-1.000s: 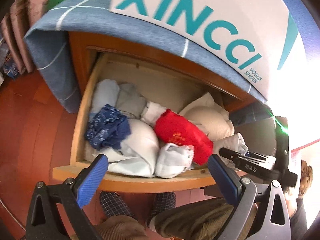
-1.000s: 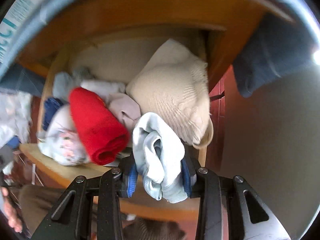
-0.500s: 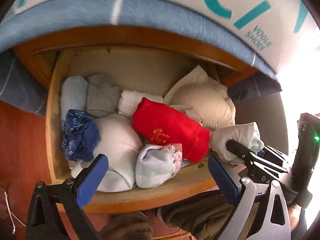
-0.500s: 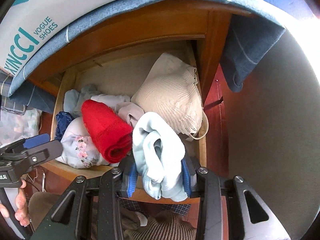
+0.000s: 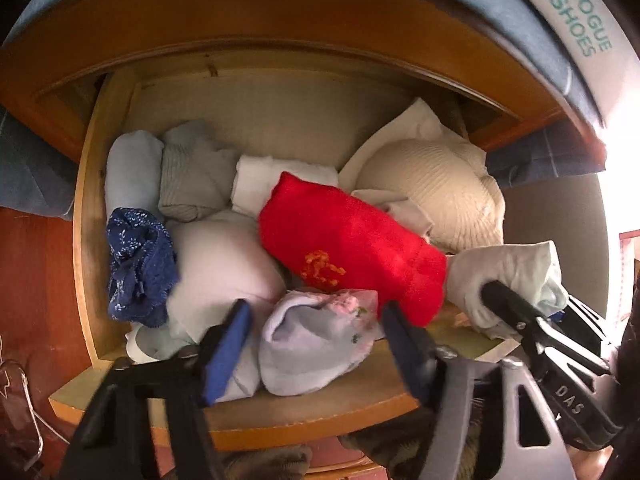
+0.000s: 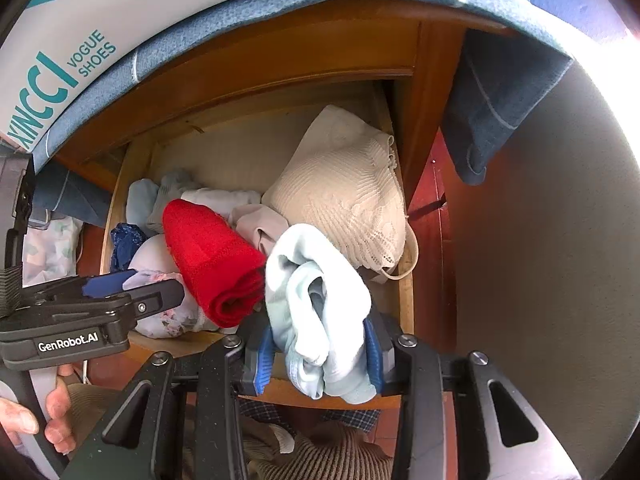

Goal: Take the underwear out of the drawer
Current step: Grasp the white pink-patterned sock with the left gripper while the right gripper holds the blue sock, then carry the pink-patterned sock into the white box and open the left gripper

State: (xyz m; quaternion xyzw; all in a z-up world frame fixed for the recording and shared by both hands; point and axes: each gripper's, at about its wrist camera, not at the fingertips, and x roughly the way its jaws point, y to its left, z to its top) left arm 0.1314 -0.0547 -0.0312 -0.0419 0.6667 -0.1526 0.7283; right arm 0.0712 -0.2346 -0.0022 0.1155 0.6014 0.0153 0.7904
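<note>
An open wooden drawer (image 5: 86, 240) fills the middle of both wrist views, packed with rolled and bunched underwear. In the right wrist view, the right gripper (image 6: 320, 354) sits at the bottom centre of the frame with its blue pads clamped together on a pale blue rolled garment (image 6: 316, 304), which stands above the drawer's front edge, seemingly so it can be carried clear. In the left wrist view, the left gripper (image 5: 316, 344) reaches in from the bottom of the frame. Its jaws have just been closing and now stand partly apart, one on either side of a lavender floral roll (image 5: 316, 344) at the drawer's front. The pads do not visibly press on it yet, so this looks like the lead-in to a second grasp. Just above that roll, in the centre of the frame, lies a red roll (image 5: 352, 244) with orange stitching. A dark blue patterned piece (image 5: 140, 264) is bunched at the left, and a cream lace garment (image 5: 436, 188) rests at the upper right, against the drawer's right side. A white box (image 6: 48, 76) printed "VOGUE SHOES" sits on a blue cloth (image 6: 500, 92) in the upper left of the right wrist view. A hand (image 6: 36, 416) grips the left tool's handle at the lower left.
</note>
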